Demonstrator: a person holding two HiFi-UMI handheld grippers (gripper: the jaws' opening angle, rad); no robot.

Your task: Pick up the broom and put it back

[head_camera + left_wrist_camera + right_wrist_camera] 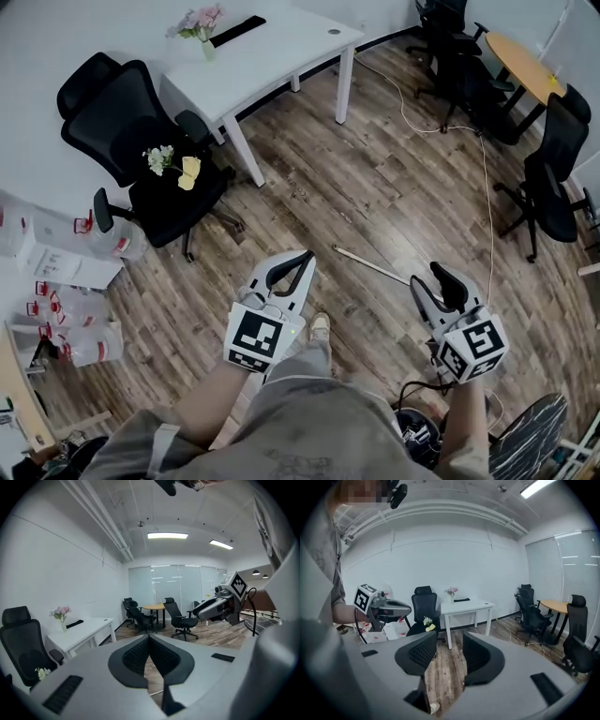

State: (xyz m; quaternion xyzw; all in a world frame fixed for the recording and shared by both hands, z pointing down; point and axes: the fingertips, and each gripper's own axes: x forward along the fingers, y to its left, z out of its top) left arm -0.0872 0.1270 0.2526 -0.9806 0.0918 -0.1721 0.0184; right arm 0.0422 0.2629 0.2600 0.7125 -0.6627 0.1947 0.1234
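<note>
Black-and-white square markers cover the cube on each claw. The broom, a thin pale stick, lies flat on the wood-plank floor between the two claws, its near end just beside the right claw. That claw's ribbed black pads stand narrowly apart, holding nothing. The left claw is closed, its pads touching.

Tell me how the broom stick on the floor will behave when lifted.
The broom stick looks thin and straight: probably stiff and light. One end runs behind the right gripper, so balance is unclear; gripped off-centre it may tip. On the wood floor it could roll.
</note>
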